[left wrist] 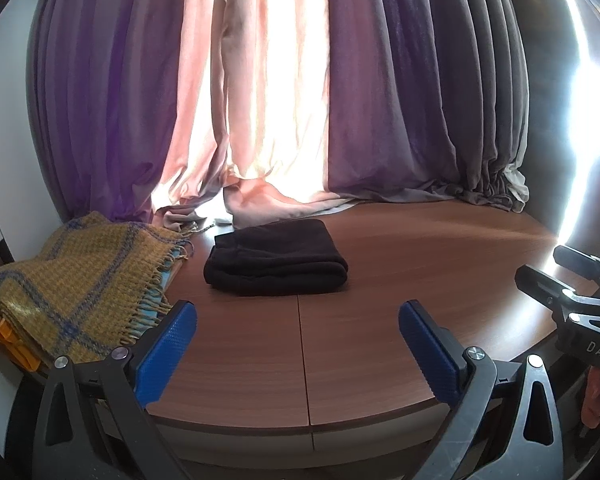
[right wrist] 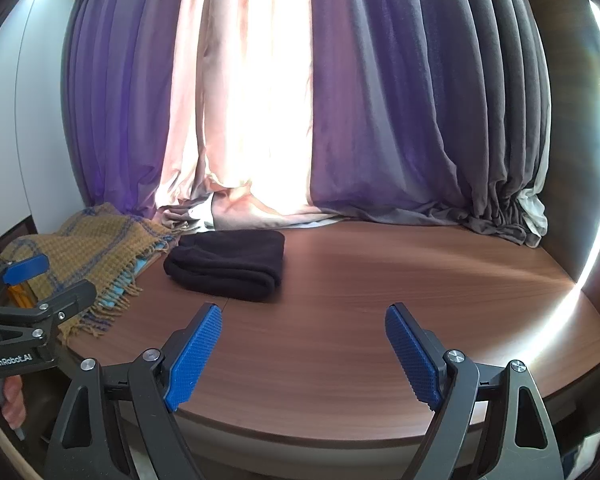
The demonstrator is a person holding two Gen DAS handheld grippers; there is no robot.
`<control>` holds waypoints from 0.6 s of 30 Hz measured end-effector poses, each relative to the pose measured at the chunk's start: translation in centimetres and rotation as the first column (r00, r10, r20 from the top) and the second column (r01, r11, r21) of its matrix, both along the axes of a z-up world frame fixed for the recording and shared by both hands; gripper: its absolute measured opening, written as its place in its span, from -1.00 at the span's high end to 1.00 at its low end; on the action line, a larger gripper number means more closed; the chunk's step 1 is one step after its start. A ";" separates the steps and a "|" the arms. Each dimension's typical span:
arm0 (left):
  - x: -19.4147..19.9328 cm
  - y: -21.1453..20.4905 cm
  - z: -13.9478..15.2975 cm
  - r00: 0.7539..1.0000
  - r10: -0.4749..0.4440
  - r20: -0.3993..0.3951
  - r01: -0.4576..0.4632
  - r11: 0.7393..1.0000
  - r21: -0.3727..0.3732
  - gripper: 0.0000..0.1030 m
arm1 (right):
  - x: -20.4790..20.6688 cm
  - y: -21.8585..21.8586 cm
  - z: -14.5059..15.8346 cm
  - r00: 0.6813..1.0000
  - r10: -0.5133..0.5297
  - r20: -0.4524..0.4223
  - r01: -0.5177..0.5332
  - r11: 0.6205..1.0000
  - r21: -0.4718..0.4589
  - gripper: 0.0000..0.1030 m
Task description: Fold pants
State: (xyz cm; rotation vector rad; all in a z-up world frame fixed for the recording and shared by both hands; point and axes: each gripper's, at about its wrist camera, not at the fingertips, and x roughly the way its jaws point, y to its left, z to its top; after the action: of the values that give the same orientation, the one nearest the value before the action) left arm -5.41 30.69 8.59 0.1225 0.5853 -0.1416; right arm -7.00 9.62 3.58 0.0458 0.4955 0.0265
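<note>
- Left gripper [left wrist: 298,344], seen from its own wrist camera, hovers over the near edge of the wooden table [left wrist: 400,280] with its two blue pads spread wide apart and nothing between them.
- One pair of dark pants [left wrist: 276,258] lies on the table beyond the fingers — folded into a compact rectangle of stacked layers, clear of both pads.
- One mustard-and-blue fringed blanket [left wrist: 72,292] sits just left of the pants, its fringe hanging near the left pad.
- Behind the table hang purple, pink and grey curtains [left wrist: 400,100], brightly backlit in the middle.
- Right gripper [left wrist: 556,280] shows at the right edge of this view, only partly seen.
- Right gripper [right wrist: 304,350], in its own wrist view, also holds its two blue pads wide apart over bare wood, gripping nothing.
- From here the pants [right wrist: 228,264] rest ahead and to the left, well apart from the fingertips, with the blanket [right wrist: 96,248] just beside them.
- Left gripper [right wrist: 32,284] appears at the left edge — in front of the blanket, jaws parted.
</note>
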 end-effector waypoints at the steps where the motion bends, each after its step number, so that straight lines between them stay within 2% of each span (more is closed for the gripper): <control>1: 0.0 0.0 0.0 1.000 0.004 0.000 -0.004 1.000 0.002 -1.00 | 0.0 0.0 0.0 1.000 -0.001 0.001 0.001 1.000 0.000 -0.64; 18: -0.4 -0.6 0.2 0.999 0.031 0.018 -0.031 0.999 0.025 -1.00 | 0.0 0.0 0.1 1.000 -0.002 -0.002 0.002 1.000 -0.001 -0.64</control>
State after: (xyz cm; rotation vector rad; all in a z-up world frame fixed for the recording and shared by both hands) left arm -5.83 30.09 8.79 0.1391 0.5717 -0.1028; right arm -6.95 9.61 3.68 0.0448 0.4973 0.0246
